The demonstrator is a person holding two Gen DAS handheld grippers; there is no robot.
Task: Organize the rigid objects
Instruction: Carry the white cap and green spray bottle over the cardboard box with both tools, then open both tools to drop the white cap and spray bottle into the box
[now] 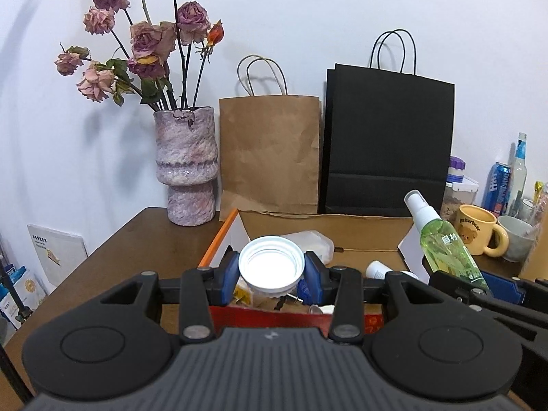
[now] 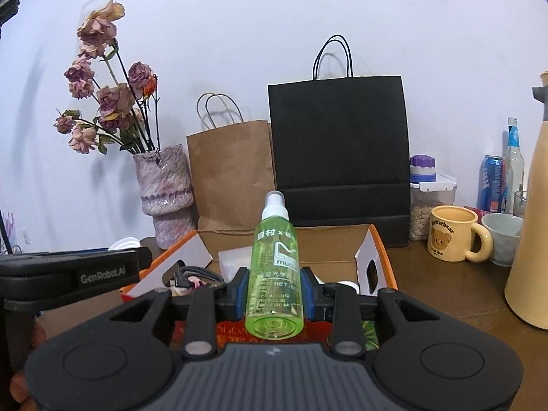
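My left gripper (image 1: 271,270) is shut on a white screw lid (image 1: 271,265), its open side facing the camera, held above an open cardboard box (image 1: 328,231) with orange edges. The right gripper (image 2: 273,291) is shut on a green spray bottle (image 2: 275,267) with a white nozzle, tilted away over the same box (image 2: 376,260). In the left wrist view that bottle (image 1: 445,243) shows at the right. Inside the box lie a white tube (image 1: 376,269), a clear plastic piece (image 1: 313,239) and a cable (image 2: 195,274). The left gripper's body (image 2: 78,274) shows at the left of the right wrist view.
A pink vase of dried roses (image 1: 186,167), a brown paper bag (image 1: 270,154) and a black paper bag (image 1: 387,144) stand against the wall behind the box. At the right stand a yellow bear mug (image 2: 452,233), a grey cup (image 2: 503,236), a seed jar (image 2: 428,202), a blue can (image 2: 491,181), a glass bottle (image 2: 512,164) and a cream jug (image 2: 531,222).
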